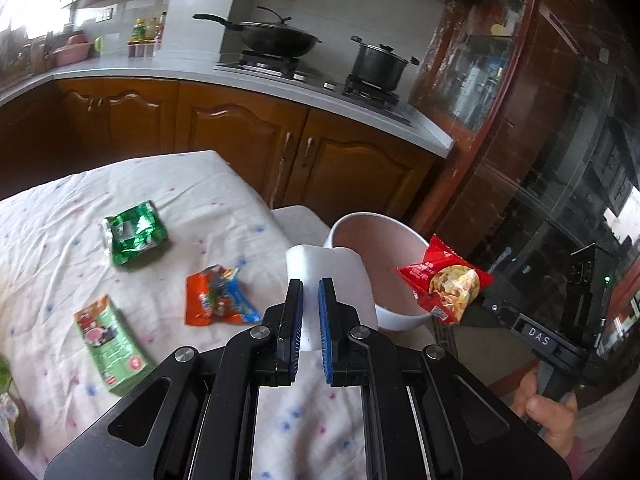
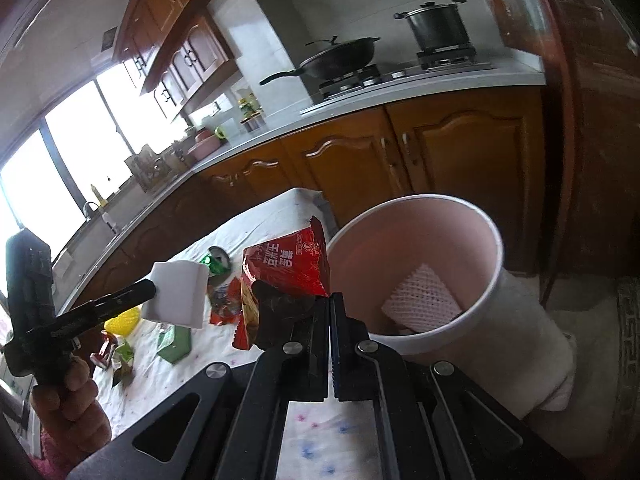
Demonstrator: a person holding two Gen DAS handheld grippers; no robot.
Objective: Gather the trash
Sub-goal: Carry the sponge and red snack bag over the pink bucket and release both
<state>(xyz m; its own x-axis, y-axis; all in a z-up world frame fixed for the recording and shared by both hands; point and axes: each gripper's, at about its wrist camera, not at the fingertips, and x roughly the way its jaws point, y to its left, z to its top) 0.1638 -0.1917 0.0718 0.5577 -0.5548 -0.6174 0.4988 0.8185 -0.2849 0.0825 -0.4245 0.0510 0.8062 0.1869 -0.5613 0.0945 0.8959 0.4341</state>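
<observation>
The left gripper (image 1: 310,300) had its blue-padded jaws closed on a white soft foam block (image 1: 332,276), held in the air just short of the tall white plastic bin (image 2: 496,248) beside the desk (image 1: 192,184). The right gripper (image 2: 330,304) had its jaws pressed fully together on a corner of a red crinkly snack packet (image 2: 286,266), which hung close to the bin's rim.

Risks, as I judged them: either piece, let go too early, could drop outside the bin; the packet (pinched only by an edge) could slip free.

Counted: two held pieces; one bin, with one white mesh fruit sleeve (image 2: 420,300) inside. Left on the cloth-covered desk were one orange-and-blue wrapper (image 1: 218,298), one pale green flat packet (image 1: 110,340) and one shiny dark green bag (image 1: 134,232), plus more bits at the desk's far end that were too blurred to count.
</observation>
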